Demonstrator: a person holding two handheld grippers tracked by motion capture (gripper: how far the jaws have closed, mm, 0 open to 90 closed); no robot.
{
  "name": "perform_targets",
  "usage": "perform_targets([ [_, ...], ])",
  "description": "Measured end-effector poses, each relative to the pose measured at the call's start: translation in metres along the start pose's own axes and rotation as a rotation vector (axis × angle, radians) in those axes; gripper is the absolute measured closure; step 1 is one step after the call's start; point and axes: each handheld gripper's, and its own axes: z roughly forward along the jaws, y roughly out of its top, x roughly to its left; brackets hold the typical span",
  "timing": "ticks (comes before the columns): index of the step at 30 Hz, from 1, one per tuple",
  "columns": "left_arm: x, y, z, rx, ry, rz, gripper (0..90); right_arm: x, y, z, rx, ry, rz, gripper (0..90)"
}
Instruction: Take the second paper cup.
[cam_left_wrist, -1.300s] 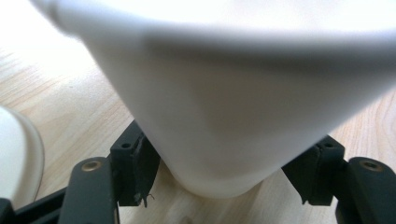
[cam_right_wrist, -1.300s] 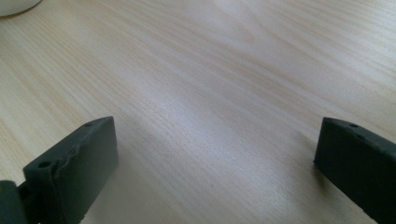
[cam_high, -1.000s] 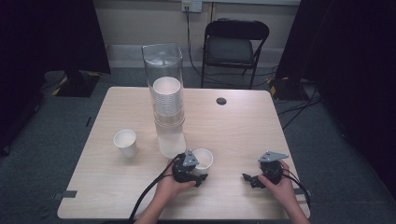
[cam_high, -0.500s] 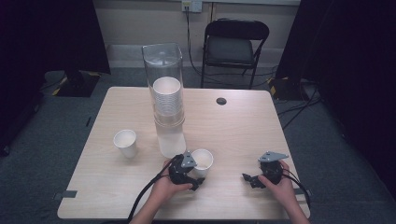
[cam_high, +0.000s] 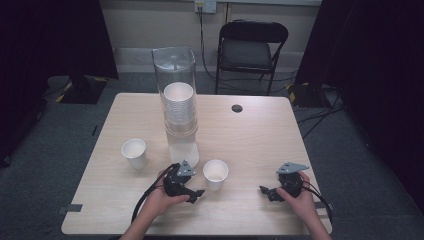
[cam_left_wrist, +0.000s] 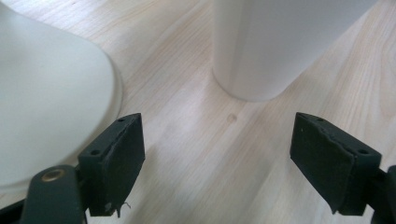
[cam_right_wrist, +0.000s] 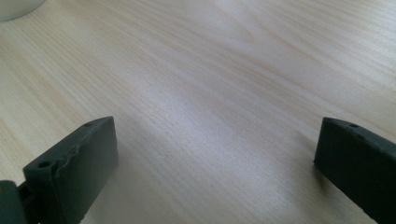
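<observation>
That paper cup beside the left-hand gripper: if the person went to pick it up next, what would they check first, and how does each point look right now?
1. Left gripper open: ok, jaws wide apart.
2. Nothing between its jaws: ok, bare table.
3. Cup upright, standing alone: ok.
4. Cup lined up between the jaws: not ok, it sits ahead and off to one side.
5. Dispenser base clear of the jaws: cannot tell, very close.
6. Right gripper out of the way: ok, open.

No legible text, labels, brands or numbers anywhere: paper cups (cam_high: 216, 173) plain white, clear dispenser (cam_high: 176, 95) unmarked, table (cam_high: 260, 135) bare wood grain
</observation>
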Motion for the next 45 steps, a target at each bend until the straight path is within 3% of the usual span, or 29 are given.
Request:
perform_targets([
  [10,0.006,-0.008,-0.017,0.017,0.011,-0.009,17.9,0.0,0.0,0.0,0.001,0.001,0.001,0.0],
  [13,0.009,-0.012,-0.023,-0.012,0.016,-0.032,17.9,0.0,0.0,0.0,0.0,0.0,0.0,0.0],
  [28,0.022,-0.04,-0.046,-0.035,0.038,-0.071,18.0,0.0,0.0,0.0,0.0,0.0,0.0,0.0],
  [29,0.023,-0.042,-0.047,-0.031,0.042,-0.06,18.0,0.0,0.0,0.0,0.0,0.0,0.0,0.0],
  [30,0.023,-0.044,-0.047,-0.034,0.034,-0.077,18.0,0.0,0.0,0.0,0.001,0.001,0.001,0.0],
  [32,0.024,-0.047,-0.05,-0.027,0.048,-0.065,18.0,0.0,0.0,0.0,0.001,0.001,0.001,0.0],
  [34,0.025,-0.051,-0.051,-0.034,0.04,-0.089,18.0,0.0,0.0,0.0,0.001,0.001,0.001,0.0],
  [39,0.031,-0.058,-0.058,-0.034,0.057,-0.089,18.0,0.0,0.0,0.0,0.0,0.0,0.0,0.0],
  [45,0.038,-0.071,-0.067,-0.036,0.072,-0.121,18.0,0.0,0.0,0.0,0.0,0.0,0.0,0.0],
])
